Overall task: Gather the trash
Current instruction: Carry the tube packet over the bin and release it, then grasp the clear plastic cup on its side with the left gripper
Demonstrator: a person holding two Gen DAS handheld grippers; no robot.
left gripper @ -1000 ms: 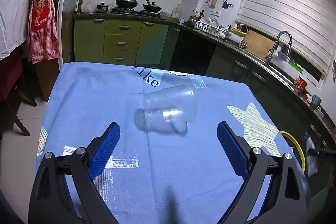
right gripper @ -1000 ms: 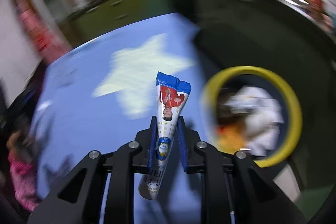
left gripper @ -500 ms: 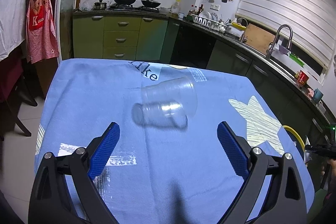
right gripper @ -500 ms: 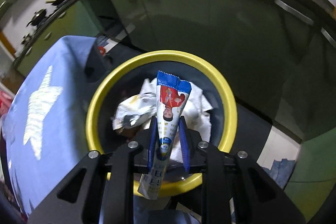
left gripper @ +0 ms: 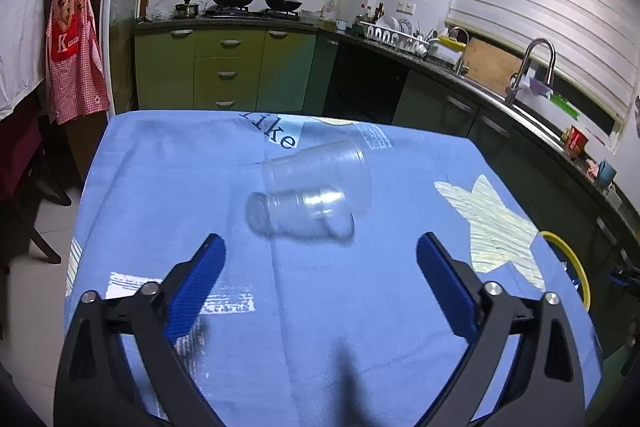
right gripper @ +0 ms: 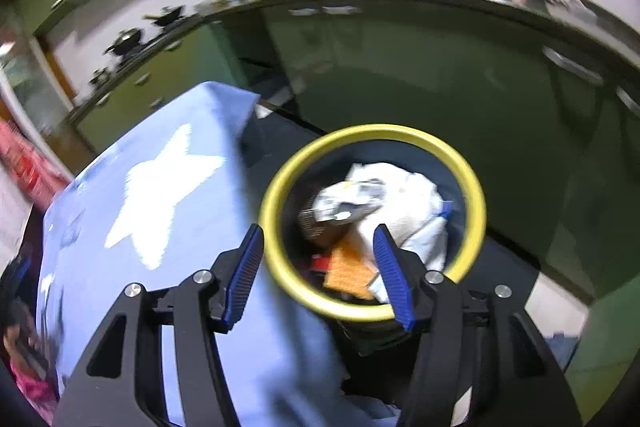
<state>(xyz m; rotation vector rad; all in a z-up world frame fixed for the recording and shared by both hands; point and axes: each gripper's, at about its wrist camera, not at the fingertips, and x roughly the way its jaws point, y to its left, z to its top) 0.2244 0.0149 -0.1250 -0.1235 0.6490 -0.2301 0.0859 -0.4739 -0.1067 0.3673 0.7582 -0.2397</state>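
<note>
The right gripper [right gripper: 318,239] hangs over the yellow-rimmed bin [right gripper: 276,259] beside the table [right gripper: 248,327], its jaws just opened and nothing between them; crumpled trash [right gripper: 404,203] lies inside the bin. The left gripper [left gripper: 320,249] hovers low over the blue tablecloth [left gripper: 320,307] with jaws spread wide and empty, and two clear plastic cups [left gripper: 316,187] lie on their sides just ahead of its fingers.
</note>
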